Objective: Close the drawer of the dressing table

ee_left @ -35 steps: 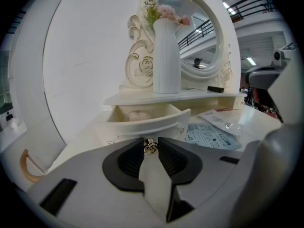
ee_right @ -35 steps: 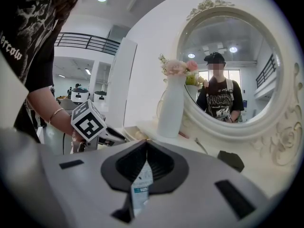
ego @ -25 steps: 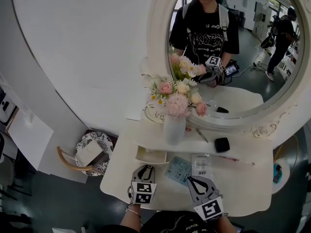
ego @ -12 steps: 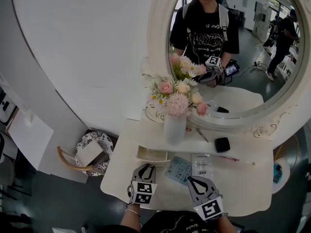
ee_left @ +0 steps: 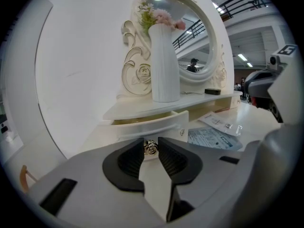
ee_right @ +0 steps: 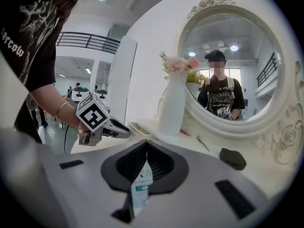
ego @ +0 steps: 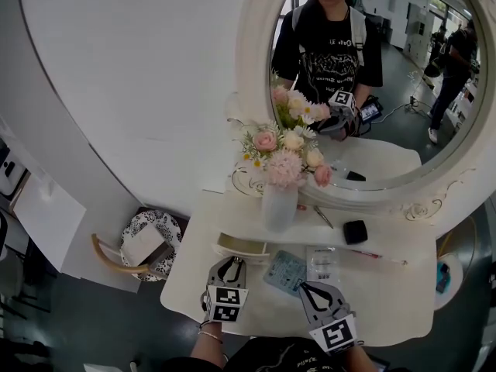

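Only the left gripper view shows the small metal knob (ee_left: pixel 151 148): the left gripper (ee_left: pixel 151 144) is clamped on it. In the head view the drawer (ego: pixel 242 248) stands pulled out, left of centre. Its length runs across the frame and its front faces the bottom edge. The right gripper (ee_right: pixel 145 147) has its jaws together and holds nothing.

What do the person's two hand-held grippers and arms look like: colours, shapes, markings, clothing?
The left gripper and right gripper are both light grey, with black ribbed jaw pads and a white cube with black square markers. The person wears a black printed T-shirt and a thin bracelet on the left wrist.
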Demonstrator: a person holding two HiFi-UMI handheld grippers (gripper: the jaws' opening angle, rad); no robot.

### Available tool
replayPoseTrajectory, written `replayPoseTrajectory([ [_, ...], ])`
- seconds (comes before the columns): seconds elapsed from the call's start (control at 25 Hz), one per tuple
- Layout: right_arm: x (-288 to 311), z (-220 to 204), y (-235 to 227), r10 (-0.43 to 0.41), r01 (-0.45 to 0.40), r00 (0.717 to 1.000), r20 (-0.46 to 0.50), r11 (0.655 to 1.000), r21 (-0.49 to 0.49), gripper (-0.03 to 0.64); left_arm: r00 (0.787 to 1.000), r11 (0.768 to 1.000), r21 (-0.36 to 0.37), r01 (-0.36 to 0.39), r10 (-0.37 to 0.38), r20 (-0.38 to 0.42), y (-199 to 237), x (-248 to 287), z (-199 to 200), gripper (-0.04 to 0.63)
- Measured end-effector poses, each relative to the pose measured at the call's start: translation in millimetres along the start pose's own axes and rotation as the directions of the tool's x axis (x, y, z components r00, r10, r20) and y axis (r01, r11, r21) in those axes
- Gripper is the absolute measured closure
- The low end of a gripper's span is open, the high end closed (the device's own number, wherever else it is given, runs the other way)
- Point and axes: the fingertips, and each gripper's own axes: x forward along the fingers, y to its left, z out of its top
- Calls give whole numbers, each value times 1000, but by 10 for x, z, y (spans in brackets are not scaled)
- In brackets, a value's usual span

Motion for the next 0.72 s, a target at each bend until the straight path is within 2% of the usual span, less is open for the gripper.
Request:
replayPoseTrajectory([
  [0.72, 35, 19, -65, -19, 19, 1000, -2, 1000, -5, 604, 1000, 1000, -12, 4, -4, -6, 28, 140, 54, 495],
])
